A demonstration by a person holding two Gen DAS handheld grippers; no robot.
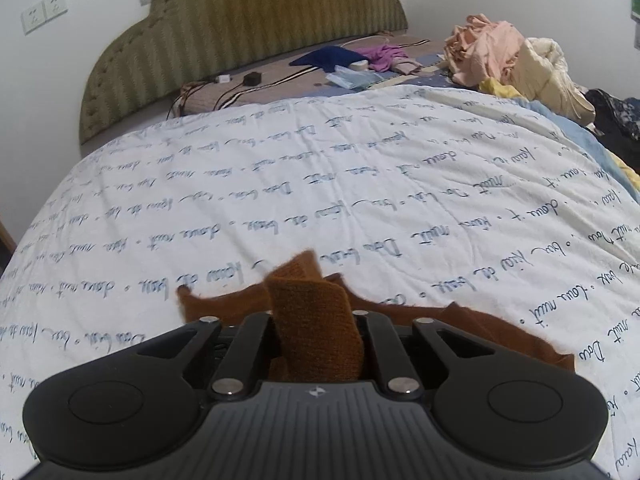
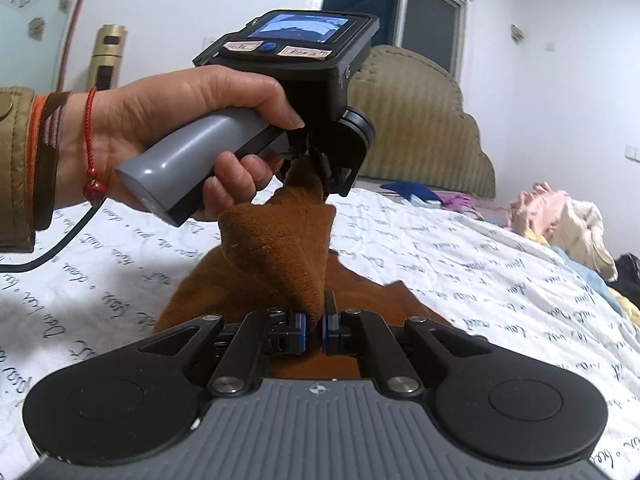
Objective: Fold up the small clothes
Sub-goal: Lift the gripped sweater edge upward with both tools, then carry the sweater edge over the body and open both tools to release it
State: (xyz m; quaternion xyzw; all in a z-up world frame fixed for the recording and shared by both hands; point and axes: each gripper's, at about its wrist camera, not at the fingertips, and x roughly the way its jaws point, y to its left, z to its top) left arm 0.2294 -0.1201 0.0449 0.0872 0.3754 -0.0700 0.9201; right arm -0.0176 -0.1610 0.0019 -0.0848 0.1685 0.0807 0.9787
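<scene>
A small brown knit garment [image 1: 460, 324] lies on the white quilt with blue script [image 1: 320, 184]. My left gripper [image 1: 316, 340] is shut on a raised fold of it; the fingertips are hidden by the cloth. In the right wrist view the garment [image 2: 280, 248] hangs stretched between both grippers. My right gripper [image 2: 315, 326] is shut on its lower edge, blue pads pinching the cloth. The left gripper [image 2: 316, 176], held in a hand [image 2: 180, 120], grips the upper corner above the quilt [image 2: 460, 264].
A green padded headboard [image 1: 256, 24] stands at the far end. A heap of pink and cream clothes [image 1: 516, 60] lies at the far right. Blue and purple clothes [image 1: 360, 58], cables and a charger [image 1: 252, 78] lie near the headboard. A black cable [image 2: 52, 248] trails over the quilt.
</scene>
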